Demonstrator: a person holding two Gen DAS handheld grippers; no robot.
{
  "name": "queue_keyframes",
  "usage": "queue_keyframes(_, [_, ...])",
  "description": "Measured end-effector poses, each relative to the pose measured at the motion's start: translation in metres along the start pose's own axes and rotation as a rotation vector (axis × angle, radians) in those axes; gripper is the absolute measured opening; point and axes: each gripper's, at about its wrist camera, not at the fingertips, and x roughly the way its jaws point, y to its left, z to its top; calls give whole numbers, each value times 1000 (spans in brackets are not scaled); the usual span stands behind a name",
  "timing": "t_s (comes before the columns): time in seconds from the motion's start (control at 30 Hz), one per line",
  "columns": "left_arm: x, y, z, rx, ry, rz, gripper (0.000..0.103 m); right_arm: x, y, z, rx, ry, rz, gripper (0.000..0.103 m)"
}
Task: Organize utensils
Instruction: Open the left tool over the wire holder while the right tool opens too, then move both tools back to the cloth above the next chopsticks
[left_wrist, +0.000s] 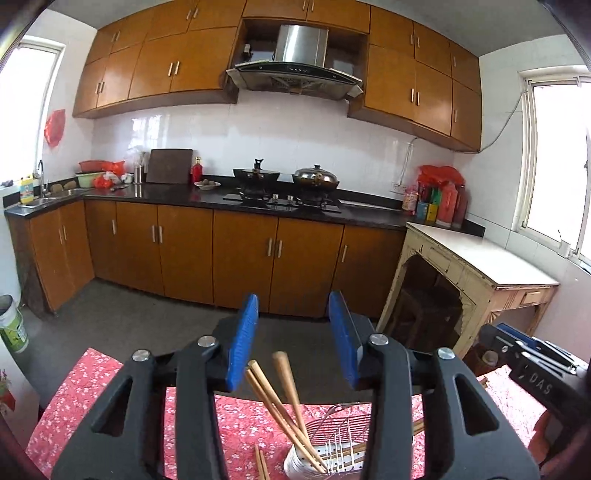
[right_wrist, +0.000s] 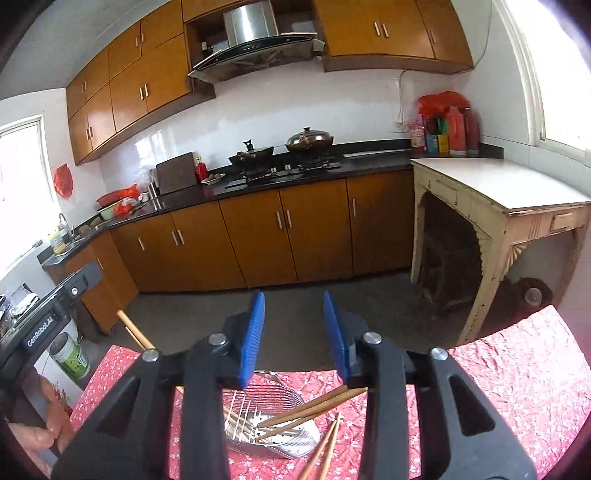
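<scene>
A perforated metal utensil holder (left_wrist: 332, 456) stands on the red floral tablecloth (left_wrist: 92, 406), with several wooden chopsticks (left_wrist: 280, 398) leaning up out of it. My left gripper (left_wrist: 294, 299) hovers just above them, its blue pads apart and touching nothing. Two loose chopsticks (left_wrist: 260, 463) lie beside the holder. In the right wrist view the holder (right_wrist: 280, 432) sits below my right gripper (right_wrist: 293, 295), which is open and empty. Chopsticks (right_wrist: 314, 404) rest across the holder's rim, and loose chopsticks (right_wrist: 325, 448) lie on the cloth (right_wrist: 517, 387).
A hand (right_wrist: 40, 424) holds the left gripper's black body at the left edge. Across the grey floor run wooden cabinets (left_wrist: 240, 251) under a dark counter with two pots (left_wrist: 316, 177) on the stove. A cream side table (right_wrist: 498, 192) stands at the right, and a green bucket (left_wrist: 13, 325) at the left.
</scene>
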Motion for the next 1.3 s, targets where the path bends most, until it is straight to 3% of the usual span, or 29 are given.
queue_keyframes(0.33, [-40, 3, -3, 52, -6, 26, 44, -42, -2, -7, 8, -20, -31, 34])
queue_keyframes(0.53, [-60, 11, -23, 73, 17, 42, 47, -62, -14, -32, 24, -7, -53, 34])
queue_keyframes(0.77, [-79, 41, -94, 104, 102, 73, 56, -68, -44, -115, 34, 98, -112, 34])
queue_keyframes(0.9, [-71, 57, -159, 117, 216, 75, 57, -49, -51, -187, -4, 223, -131, 34])
queue_keyframes(1.0, [-61, 59, -199, 122, 299, 66, 57, -29, -46, -238, -21, 332, -99, 34])
queue_keyframes(1.13, [-47, 58, -229, 100, 385, 49, 57, -16, -33, -265, -15, 385, -51, 34])
queue_keyframes(1.3, [-38, 52, -249, 89, 449, -4, 57, 0, -16, -271, -50, 406, -54, 34])
